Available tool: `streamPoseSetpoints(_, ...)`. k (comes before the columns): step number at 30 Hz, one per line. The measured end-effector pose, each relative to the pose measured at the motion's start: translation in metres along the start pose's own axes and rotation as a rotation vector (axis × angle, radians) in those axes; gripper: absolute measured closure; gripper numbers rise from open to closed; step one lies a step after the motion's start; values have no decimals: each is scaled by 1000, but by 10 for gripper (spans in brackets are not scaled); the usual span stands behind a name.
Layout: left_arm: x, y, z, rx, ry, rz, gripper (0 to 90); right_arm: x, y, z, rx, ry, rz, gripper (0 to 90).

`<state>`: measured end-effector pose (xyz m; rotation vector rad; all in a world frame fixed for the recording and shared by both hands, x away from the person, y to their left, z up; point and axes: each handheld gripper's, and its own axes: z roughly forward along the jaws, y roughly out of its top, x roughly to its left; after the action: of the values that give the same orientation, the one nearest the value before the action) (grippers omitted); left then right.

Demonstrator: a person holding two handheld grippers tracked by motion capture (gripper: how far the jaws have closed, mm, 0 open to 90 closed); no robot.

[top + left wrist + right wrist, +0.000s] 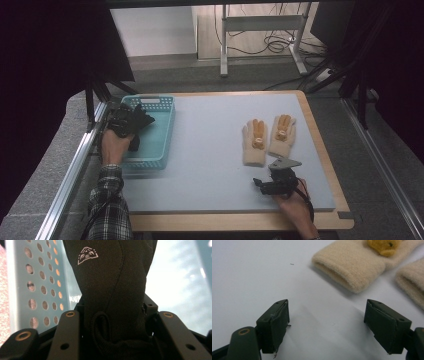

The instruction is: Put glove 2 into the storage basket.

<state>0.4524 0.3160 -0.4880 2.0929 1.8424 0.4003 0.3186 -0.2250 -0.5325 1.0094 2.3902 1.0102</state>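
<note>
My left gripper (131,124) hovers over the teal perforated basket (167,131) at the table's left, shut on a black glove (141,121). In the left gripper view the black glove (112,280), marked with a small white logo, hangs between the jaws, with the basket wall (42,290) behind it. Two cream knitted gloves with orange bear faces lie side by side right of centre, one (255,144) to the left of the other (282,135). Just in front of their cuffs (349,267) my right gripper (274,176) rests low on the mat, open, with nothing in it (327,315).
A pale blue mat (210,150) covers the wooden table. Metal rails run along both sides. Beyond the far edge stand a desk frame (260,30) and cables on the floor. Bare mat lies between the basket and the cream gloves.
</note>
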Motion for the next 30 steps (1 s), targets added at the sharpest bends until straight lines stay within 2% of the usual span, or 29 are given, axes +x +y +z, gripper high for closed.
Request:
streamPoseSetpoints(2, 4, 1, 6, 22, 13, -7, 558, 0, 0, 0, 0, 0, 0, 200)
streamPoseSetpoints(4, 6, 2, 11, 44, 43, -7, 550, 0, 0, 0, 1, 2, 2, 200)
streamPoseSetpoints(6, 7, 0, 16, 65, 90, 11, 538, 0, 0, 0, 1, 2, 2, 199)
streamPoseSetpoints(10, 6, 0, 18, 72, 119, 36, 521, 0, 0, 0, 1, 3, 1, 198)
streamPoseSetpoints(12, 3, 1, 19, 82, 147, 63, 454, 0, 0, 0, 1, 3, 1, 197)
streamPoseSetpoints(13, 2, 1, 19, 86, 147, 71, 381, 0, 0, 0, 1, 3, 1, 197)
streamPoseSetpoints(17, 1, -1, 17, 82, 82, 84, 212, 0, 0, 0, 1, 3, 0, 196)
streamPoseSetpoints(20, 2, -3, 12, 67, 59, 77, 128, 0, 0, 0, 2, 2, 0, 197)
streamPoseSetpoints(23, 4, -4, 4, 37, 20, 56, 90, 0, 0, 0, 2, 2, 0, 197)
streamPoseSetpoints(26, 4, -6, -4, 15, -3, 59, 62, 0, 0, 0, 2, 2, 0, 197)
streamPoseSetpoints(30, 4, -10, -15, -31, -54, 54, 33, 0, 0, 0, 2, 2, 0, 197)
